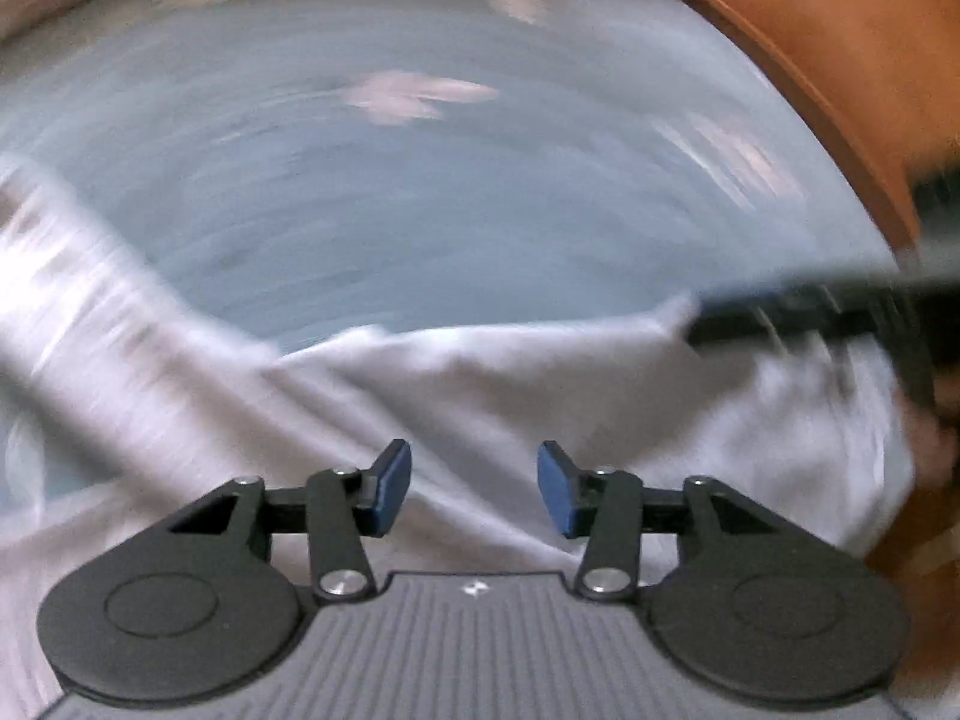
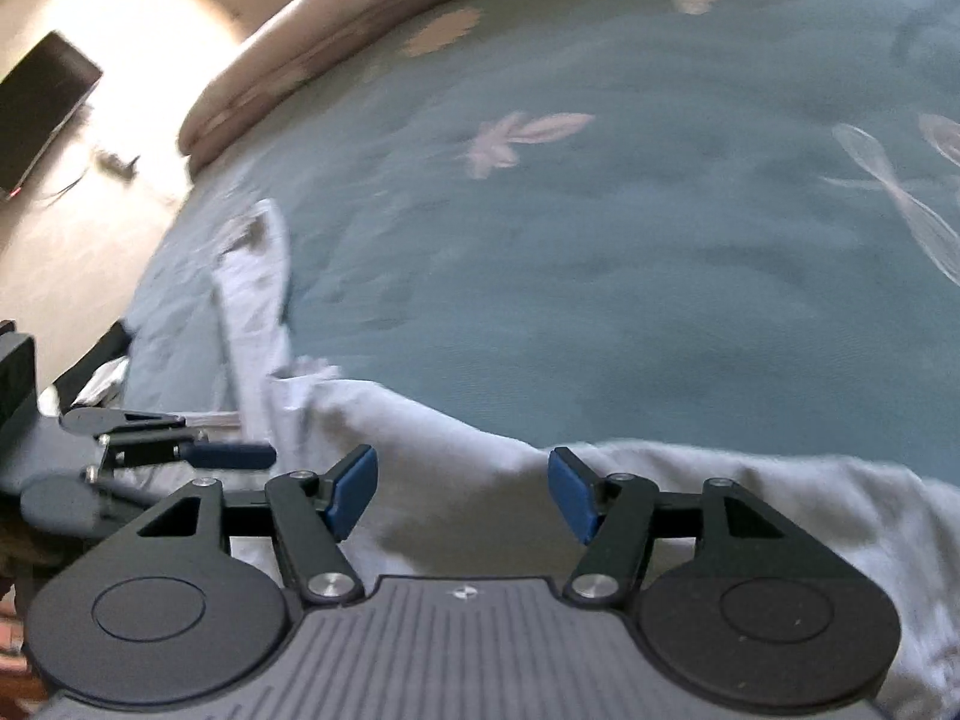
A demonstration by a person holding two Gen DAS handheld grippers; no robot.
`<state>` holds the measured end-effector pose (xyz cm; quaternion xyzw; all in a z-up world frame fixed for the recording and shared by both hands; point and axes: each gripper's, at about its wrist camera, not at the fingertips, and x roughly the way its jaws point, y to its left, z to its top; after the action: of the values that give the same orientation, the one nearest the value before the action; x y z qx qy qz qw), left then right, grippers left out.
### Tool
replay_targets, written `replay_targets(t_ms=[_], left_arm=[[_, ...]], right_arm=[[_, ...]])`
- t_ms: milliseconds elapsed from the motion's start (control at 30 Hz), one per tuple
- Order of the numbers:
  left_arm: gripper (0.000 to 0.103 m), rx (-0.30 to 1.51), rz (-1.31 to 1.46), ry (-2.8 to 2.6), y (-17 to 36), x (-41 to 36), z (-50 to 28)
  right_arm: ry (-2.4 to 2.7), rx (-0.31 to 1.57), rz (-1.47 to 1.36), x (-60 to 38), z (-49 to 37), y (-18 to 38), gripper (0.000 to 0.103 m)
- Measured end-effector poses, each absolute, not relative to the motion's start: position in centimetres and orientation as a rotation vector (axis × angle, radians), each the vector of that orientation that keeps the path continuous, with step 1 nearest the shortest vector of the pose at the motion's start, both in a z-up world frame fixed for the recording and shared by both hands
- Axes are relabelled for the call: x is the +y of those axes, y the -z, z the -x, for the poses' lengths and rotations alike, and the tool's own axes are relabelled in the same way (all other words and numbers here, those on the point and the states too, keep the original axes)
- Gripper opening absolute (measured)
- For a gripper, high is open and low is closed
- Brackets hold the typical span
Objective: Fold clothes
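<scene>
A white garment (image 1: 492, 384) lies crumpled on a blue-green bedspread (image 1: 390, 210); the left wrist view is blurred by motion. My left gripper (image 1: 474, 489) is open and empty just above the garment's near part. The right gripper shows as a dark blur at the right (image 1: 828, 312), at the garment's edge. In the right wrist view the garment (image 2: 468, 468) spreads under my right gripper (image 2: 462, 492), which is open and empty. One long part of it (image 2: 252, 300) runs away to the left. My left gripper (image 2: 231, 455) shows there side-on at the left.
The bedspread (image 2: 600, 240) carries pale pink leaf prints (image 2: 516, 138). A rolled pinkish blanket (image 2: 336, 42) lies along its far edge. Beyond it are a lit floor (image 2: 90, 210) and a dark flat object (image 2: 42, 102). An orange-brown surface (image 1: 840, 60) fills the left wrist view's upper right.
</scene>
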<state>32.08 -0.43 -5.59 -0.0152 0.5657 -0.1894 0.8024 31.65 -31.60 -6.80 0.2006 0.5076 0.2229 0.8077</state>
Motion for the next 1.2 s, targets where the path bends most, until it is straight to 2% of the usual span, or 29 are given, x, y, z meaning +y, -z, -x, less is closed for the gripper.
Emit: replay_targets(t_ms=[233,567,700,833,1033,1200], left_arm=[[0.051,1.305,0.508,0.161,9.2,7.8,-31.9],[0.06,1.307,0.654,0.258,10.9,10.0,-31.4],[0.062,1.306,0.726,0.271,11.9,10.9,-31.7],[0.069,1.313,0.865,0.313,13.4,11.9,-32.2],[0.071,1.357,0.963,0.326,15.4,12.3,-32.3],[0.073,1.36,0.938,0.348,15.7,11.9,-32.5]], right_arm=[[-0.726,1.096,-0.407,-25.1,-33.2,6.3,0.068],[-0.867,1.25,-0.291,-17.0,-31.4,8.4,0.068],[-0.86,1.252,-0.251,-16.0,-31.5,8.6,0.068],[-0.868,1.268,-0.265,-15.2,-32.6,9.6,0.068],[-1.028,1.28,-0.271,-12.5,-31.5,9.2,0.07],[-1.106,1.311,-0.246,-10.9,-29.8,9.2,0.07]])
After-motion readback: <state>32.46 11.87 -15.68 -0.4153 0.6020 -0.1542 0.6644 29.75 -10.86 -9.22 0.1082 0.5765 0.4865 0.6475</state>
